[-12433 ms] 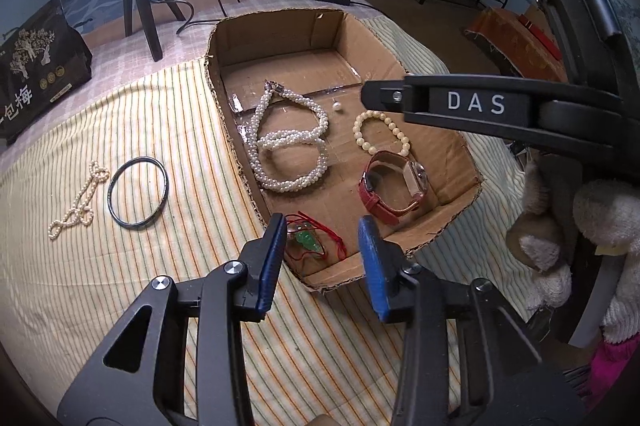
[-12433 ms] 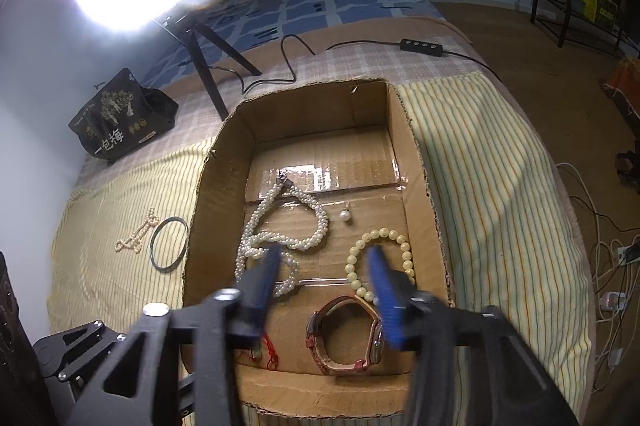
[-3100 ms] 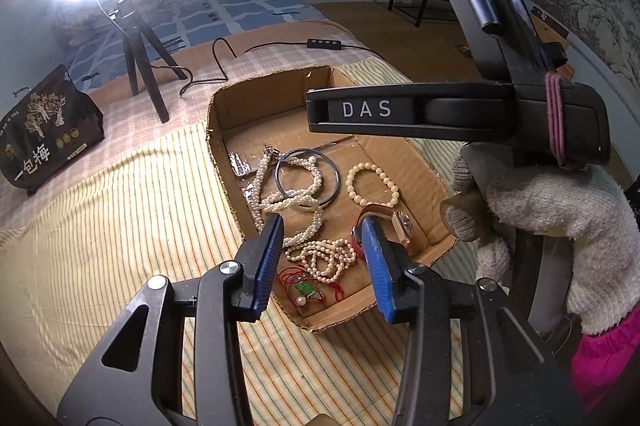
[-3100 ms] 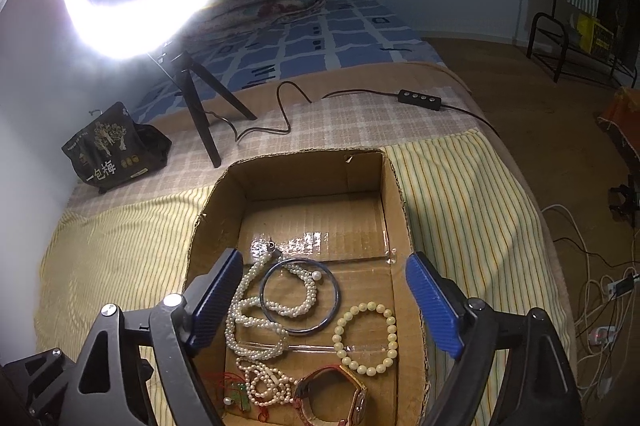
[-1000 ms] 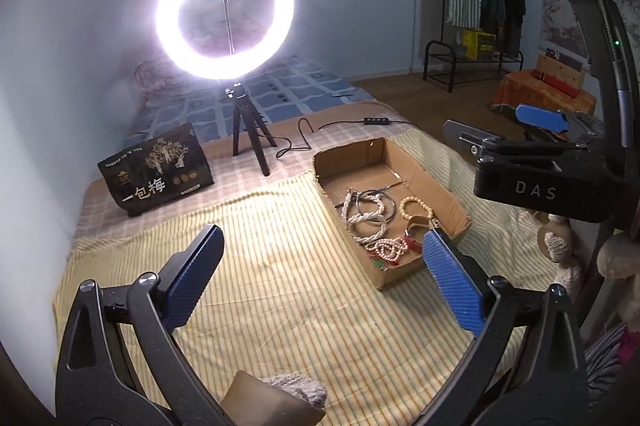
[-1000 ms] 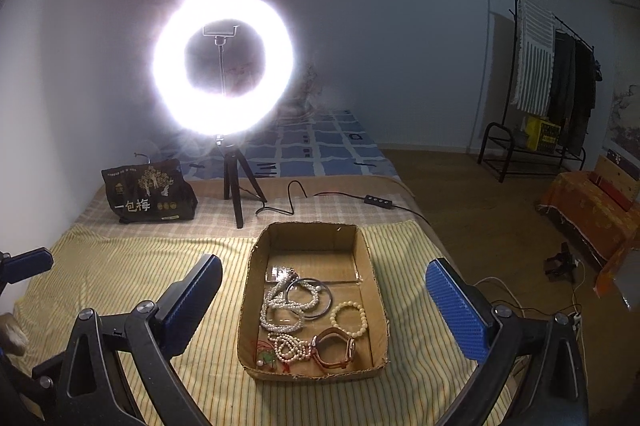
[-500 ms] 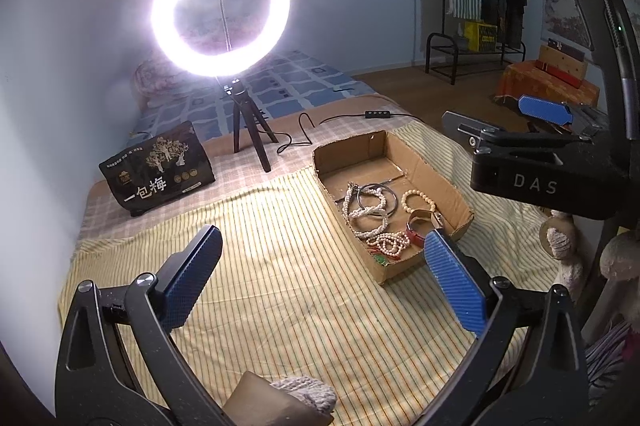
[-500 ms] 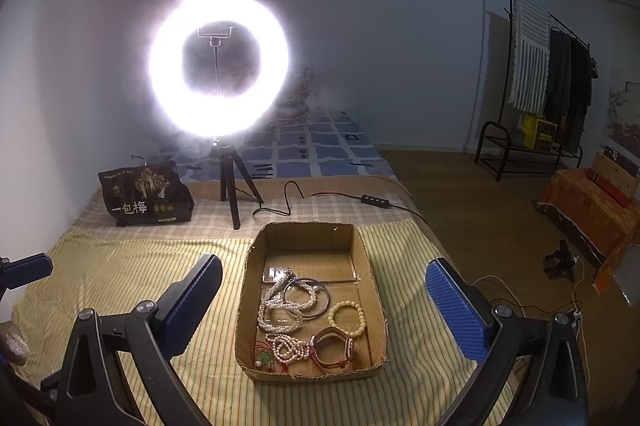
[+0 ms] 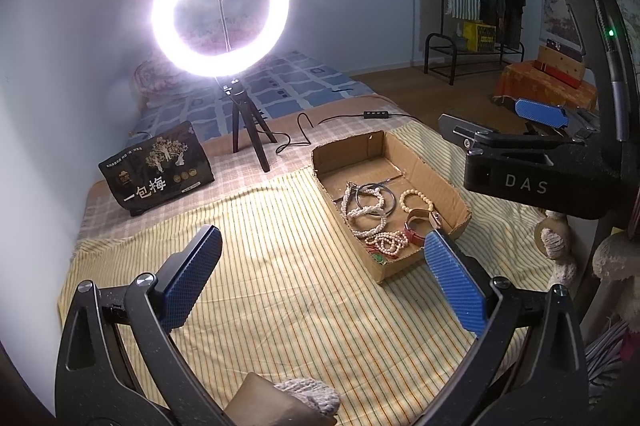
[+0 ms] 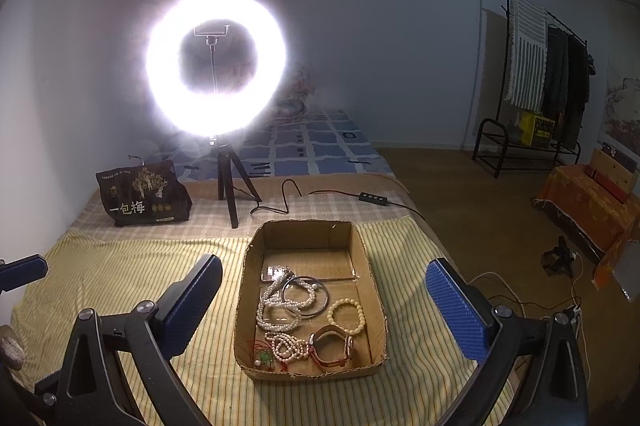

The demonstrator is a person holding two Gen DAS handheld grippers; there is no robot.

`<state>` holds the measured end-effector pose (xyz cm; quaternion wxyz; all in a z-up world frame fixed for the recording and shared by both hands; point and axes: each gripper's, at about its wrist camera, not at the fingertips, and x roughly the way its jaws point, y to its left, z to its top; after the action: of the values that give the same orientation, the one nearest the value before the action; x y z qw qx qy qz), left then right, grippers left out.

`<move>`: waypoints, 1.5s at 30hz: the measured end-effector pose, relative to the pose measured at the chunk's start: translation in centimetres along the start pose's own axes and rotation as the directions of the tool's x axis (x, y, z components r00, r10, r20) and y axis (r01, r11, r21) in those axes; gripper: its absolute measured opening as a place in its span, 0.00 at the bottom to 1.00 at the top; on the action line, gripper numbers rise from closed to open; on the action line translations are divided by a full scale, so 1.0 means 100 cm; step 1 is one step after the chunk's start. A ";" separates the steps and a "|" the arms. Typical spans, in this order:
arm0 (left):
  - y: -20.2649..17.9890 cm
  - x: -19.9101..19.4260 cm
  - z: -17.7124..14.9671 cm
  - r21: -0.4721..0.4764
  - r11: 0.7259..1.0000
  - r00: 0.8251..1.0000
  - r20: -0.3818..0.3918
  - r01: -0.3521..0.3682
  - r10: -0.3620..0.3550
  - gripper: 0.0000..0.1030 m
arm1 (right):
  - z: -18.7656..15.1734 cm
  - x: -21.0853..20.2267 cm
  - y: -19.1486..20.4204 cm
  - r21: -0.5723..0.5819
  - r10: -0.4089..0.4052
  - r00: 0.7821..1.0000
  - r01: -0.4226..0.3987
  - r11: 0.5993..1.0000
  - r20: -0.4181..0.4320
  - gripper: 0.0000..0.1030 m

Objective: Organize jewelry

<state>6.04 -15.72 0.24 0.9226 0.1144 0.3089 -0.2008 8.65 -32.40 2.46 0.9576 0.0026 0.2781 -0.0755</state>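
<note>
While held above the cardboard box (image 10: 374, 290), left hand-held gripper (image 9: 320, 278), right hand-held gripper (image 10: 324, 302), both wide, empty.

The bangle (image 10: 306, 296) and small pearl strand (image 10: 289, 345) now lie inside the cardboard box (image 10: 374, 290); both tongs have spread wide and pulled back.

Black left gripper (image 9: 324, 280), blue textured pads, silver screws; right gripper (image 10: 324, 300) marked "DAS".

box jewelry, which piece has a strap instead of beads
The red-strapped watch, at the near right of the cardboard box; the pieces beside it are bead strands.
</note>
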 end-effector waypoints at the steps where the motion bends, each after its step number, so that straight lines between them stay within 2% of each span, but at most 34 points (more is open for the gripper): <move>1: 0.000 0.000 0.000 0.000 1.000 1.000 0.001 -0.001 0.001 1.00 | 0.000 0.000 0.000 -0.001 0.000 1.000 0.000 1.000 0.000 1.00; 37: 0.000 -0.004 0.005 0.004 1.000 1.000 0.008 -0.004 0.004 1.00 | -0.001 0.001 0.000 0.005 0.004 1.000 -0.004 1.000 -0.015 1.00; 45: 0.005 -0.007 0.008 0.004 1.000 0.999 0.041 -0.030 0.030 1.00 | -0.002 0.002 0.000 0.006 0.003 1.000 -0.003 1.000 -0.016 1.00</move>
<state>6.17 -15.32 1.34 0.9314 0.1171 0.2877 -0.1900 8.68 -32.45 2.20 0.9555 0.0067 0.2853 -0.0747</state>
